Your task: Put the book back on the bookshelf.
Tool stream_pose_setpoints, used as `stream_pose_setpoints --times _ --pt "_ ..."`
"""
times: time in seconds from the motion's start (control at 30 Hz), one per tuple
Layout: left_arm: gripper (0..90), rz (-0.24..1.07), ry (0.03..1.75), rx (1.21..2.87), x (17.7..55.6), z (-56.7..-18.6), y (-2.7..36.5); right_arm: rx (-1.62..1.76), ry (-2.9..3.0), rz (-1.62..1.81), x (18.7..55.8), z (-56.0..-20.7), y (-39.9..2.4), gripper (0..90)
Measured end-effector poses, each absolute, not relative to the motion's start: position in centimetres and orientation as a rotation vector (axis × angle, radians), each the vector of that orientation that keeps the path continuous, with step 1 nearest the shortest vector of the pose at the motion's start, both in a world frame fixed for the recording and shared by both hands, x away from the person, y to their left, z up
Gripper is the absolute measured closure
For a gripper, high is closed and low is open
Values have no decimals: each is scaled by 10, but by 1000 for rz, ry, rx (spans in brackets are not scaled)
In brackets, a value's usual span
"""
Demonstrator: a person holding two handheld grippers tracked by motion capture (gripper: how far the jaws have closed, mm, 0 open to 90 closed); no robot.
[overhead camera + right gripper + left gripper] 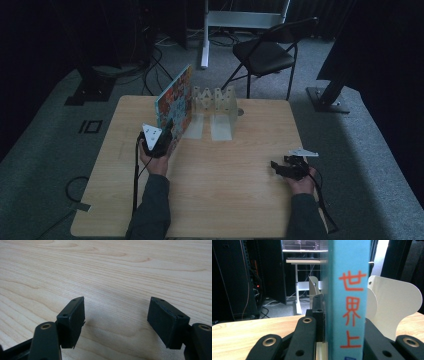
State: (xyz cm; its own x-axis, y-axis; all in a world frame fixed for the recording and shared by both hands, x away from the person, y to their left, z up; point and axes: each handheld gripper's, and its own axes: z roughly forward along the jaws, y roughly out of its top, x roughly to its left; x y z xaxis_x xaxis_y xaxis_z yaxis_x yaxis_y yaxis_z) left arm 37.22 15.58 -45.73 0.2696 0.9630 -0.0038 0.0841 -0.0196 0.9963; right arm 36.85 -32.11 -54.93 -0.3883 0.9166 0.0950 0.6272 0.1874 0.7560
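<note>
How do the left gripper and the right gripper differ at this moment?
The left gripper is shut on the spine of an upright book; the right gripper is open with nothing between its jaws. The left is raised at the book beside the white rack; the right rests low over bare table. Both have black jaws.

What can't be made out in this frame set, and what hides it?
- Book cover: high view, too dark and small to read the picture.
- Book spine: left gripper view, its top and bottom are cut off by the frame edges.
- Rack: left gripper view, the book covers most of it, so its slots cannot be counted.
- Left tool pads: high view, hidden under its grey plate.
</note>
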Motion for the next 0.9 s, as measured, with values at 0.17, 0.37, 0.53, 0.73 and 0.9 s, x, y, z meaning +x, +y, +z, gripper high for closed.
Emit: stream_pose_setpoints --times 0.17,0.37,0.53,0.73,0.9 --pt "806 972 1049 1414 369 -459 156 1452 2090 1043 368 -549 -321 299" --pt "805 966 1044 1423 364 -463 158 1451 2090 1042 369 -549 -321 299" --pt "802 958 1050 1419 363 -465 161 1451 2091 1040 368 -549 -321 299" --pt "798 952 1049 1423 362 -467 161 1452 2090 1041 368 -549 -321 299" --pt "797 943 1060 1431 365 -471 161 1452 2090 1041 368 -549 -321 299"
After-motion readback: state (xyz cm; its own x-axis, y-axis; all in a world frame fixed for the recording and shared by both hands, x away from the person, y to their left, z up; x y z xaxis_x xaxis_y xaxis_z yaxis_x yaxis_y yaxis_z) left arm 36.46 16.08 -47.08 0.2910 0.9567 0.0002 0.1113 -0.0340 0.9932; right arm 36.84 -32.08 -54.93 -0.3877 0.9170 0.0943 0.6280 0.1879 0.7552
